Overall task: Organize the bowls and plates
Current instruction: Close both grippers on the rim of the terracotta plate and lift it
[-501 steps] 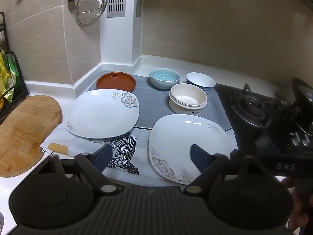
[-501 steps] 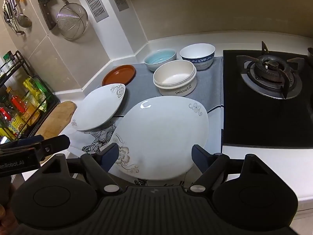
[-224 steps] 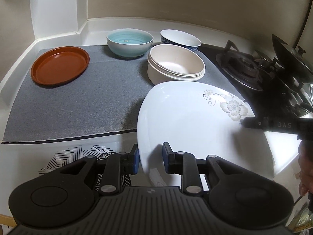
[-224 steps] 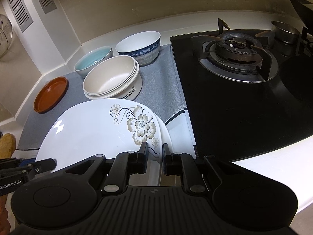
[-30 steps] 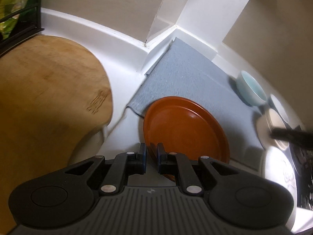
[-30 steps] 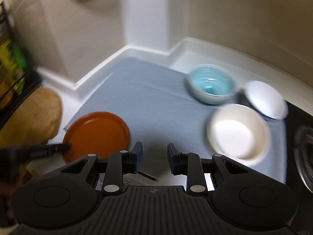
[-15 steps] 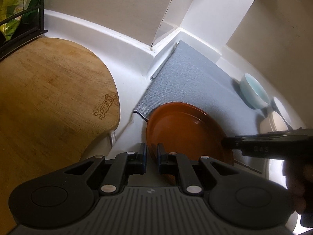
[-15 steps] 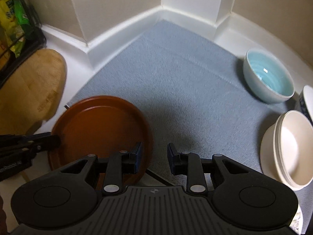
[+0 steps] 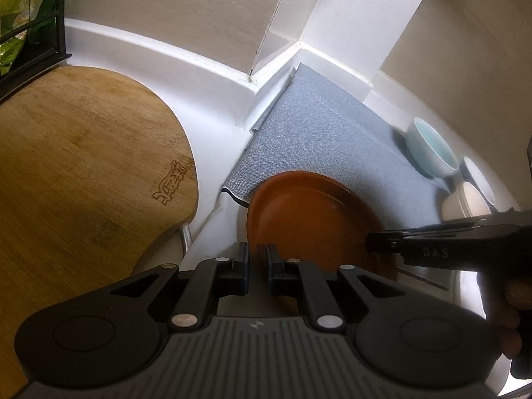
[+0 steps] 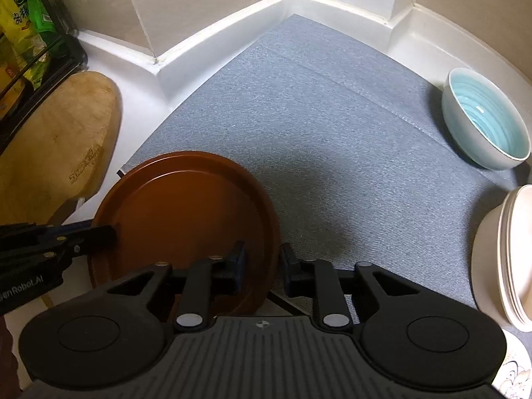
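1. Brown plate (image 10: 186, 219) is the thing in hand now: it sits partly on the grey mat (image 10: 316, 126), with its near-left part past the mat's corner over the white counter (image 9: 212, 83), and it looks tilted, one side lifted.
2. The left gripper (image 9: 258, 266) is closed narrow on the plate's rim; this pinch at the edge is probably what holds the plate up.
3. The right gripper (image 10: 262, 267) takes the opposite rim. Its jaws have just been closing, and the rim stands between them; whether the pads already press on it, I cannot tell.
4. My judgement is that two grips on opposite sides are chosen so that the flat plate does not swing or slip when it is carried.
5. The light blue bowl (image 10: 485, 119) and the stacked cream bowls (image 10: 505, 259) wait at the right end of the mat, well apart from the plate, so nothing blocks the lift.
6. The wooden cutting board (image 9: 83, 173) lies just beside the plate on the left; the left gripper should avoid it.
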Tool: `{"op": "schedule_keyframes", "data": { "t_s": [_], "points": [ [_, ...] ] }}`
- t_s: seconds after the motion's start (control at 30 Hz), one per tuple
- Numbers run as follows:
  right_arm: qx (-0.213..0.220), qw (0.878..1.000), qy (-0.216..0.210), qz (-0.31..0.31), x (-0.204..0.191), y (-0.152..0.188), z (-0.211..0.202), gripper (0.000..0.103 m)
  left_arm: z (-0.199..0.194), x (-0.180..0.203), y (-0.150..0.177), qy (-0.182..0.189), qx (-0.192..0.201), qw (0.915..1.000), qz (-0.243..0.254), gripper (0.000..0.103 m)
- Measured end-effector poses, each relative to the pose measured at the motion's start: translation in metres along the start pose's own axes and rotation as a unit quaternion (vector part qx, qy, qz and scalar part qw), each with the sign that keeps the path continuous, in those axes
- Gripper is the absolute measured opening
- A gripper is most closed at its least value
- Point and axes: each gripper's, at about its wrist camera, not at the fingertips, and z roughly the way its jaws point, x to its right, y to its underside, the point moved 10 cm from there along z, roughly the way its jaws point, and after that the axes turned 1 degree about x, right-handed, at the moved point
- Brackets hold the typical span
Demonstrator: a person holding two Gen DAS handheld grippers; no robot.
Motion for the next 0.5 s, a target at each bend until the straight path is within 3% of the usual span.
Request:
{"op": "schedule_keyframes", "data": {
  "t_s": [0.1, 0.5],
  "points": [
    [0.004, 1.0, -0.008, 0.008, 0.003, 0.002, -0.002, 0.01, -0.005, 0.0, -0.001, -0.004, 0.004, 1.0, -0.003, 0.009],
    [0.068, 0.996, -0.054, 0.012, 0.014, -0.001, -0.055, 0.008, -0.045, 0.029, -0.003, -0.027, 0.048, 0.9985, -0.004, 0.009]
  ]
}}
